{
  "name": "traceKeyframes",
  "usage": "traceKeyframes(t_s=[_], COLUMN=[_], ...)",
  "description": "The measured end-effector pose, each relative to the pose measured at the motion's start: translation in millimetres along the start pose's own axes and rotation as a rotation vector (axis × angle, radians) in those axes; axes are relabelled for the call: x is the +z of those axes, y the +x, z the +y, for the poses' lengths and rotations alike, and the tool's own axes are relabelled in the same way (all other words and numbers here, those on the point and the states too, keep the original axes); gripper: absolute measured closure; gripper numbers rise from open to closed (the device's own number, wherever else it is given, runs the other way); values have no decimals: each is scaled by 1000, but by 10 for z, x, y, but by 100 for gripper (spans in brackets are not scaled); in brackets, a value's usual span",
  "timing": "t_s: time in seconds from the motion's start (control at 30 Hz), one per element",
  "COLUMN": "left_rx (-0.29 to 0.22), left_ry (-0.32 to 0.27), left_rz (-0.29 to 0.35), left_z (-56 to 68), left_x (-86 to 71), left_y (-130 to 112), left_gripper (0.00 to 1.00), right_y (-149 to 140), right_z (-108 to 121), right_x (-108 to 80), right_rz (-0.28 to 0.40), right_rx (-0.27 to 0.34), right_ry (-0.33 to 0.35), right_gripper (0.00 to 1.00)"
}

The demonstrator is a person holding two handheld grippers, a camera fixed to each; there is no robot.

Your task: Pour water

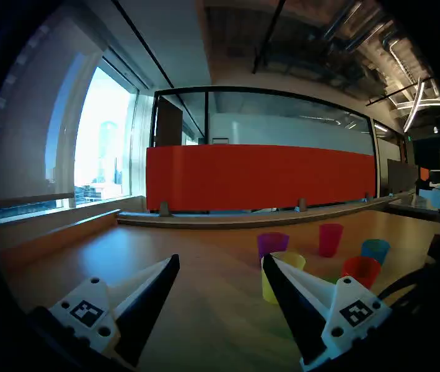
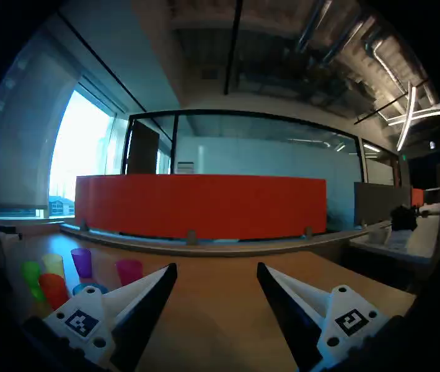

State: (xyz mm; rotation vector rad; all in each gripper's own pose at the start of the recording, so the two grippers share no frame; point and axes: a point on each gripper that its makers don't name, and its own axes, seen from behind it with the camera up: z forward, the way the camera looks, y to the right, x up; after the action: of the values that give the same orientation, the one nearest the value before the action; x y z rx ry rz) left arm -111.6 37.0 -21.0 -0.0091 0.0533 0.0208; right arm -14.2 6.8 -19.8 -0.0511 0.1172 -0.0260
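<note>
Left gripper: fingers set wide apart, nothing between them, held over bare wood of the tabletop.

Right gripper: fingers likewise spread wide and empty, over the same wooden tabletop.

Cups, left gripper view: five plastic cups, upright, clustered between the gripper and the tabletop's far edge.
- Yellow cup: nearest, partly hidden behind one finger's tip.
- Purple cup: just behind the yellow.
- Pink cup: beside the purple, apart from it.
- Blue cup: near the pink.
- Red cup: just in front of the blue.

Cups, right gripper view: the cluster stands off to one side of the gripper. It includes a green cup beside the yellow; the blue is mostly hidden behind a finger. Whether any cup holds water cannot be told.

Partition: red panel, standing along the tabletop's far edge.

Window: bright, beyond the tabletop's side edge.
</note>
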Motion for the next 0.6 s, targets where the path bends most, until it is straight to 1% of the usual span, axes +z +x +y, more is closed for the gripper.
traceKeyframes(t_s=[0.1, 0.27, 0.47, 0.6], left_rx=[0, 0, 0, 0], left_ry=[0, 0, 0, 0], left_rz=[0, 0, 0, 0], left_z=[3, 3, 3, 5], left_x=[-4, -5, -6, -5], left_y=[1, 1, 1, 0], left_gripper=[0, 0, 0, 0], right_y=[-28, -182, -346, -372], right_z=[-44, -51, -30, -12], right_x=[7, 39, 79, 95], right_rz=[10, -8, -26, -40], right_rx=[14, 25, 9, 13], right_ry=[11, 9, 1, -5], right_gripper=[0, 0, 0, 0])
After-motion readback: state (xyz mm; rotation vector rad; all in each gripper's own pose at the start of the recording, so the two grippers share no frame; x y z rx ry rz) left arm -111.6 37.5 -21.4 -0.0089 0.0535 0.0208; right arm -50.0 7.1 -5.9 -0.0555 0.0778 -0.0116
